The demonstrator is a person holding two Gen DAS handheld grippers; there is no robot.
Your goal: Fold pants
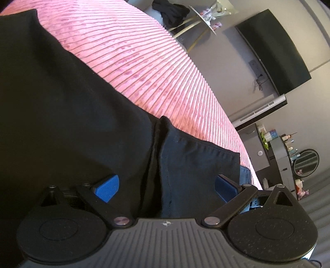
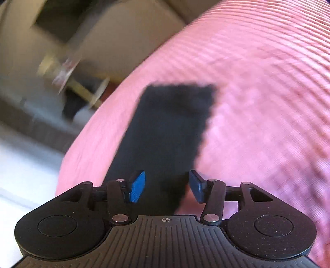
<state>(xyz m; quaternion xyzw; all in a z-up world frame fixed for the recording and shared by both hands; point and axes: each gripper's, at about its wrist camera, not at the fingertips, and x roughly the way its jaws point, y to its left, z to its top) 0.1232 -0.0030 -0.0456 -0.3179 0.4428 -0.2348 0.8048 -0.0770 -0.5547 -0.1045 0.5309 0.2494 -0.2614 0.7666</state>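
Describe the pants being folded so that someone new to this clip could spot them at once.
Start from the pink ribbed bedspread that fills most of both views. The pants lie flat on it, one stitched hem just ahead of the open left claw. They are the only black cloth on the bed; the other dark garment sits off it, by the round side table.

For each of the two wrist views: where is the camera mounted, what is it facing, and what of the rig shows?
Left wrist: sits behind the left tongs, open, facing black pants on the pink bedspread, TV wall beyond.
Right wrist: sits behind the right tongs, open, facing a pant leg running away across the bedspread; blurred.
Shared: pants, bedspread, blue pads; no hand visible.
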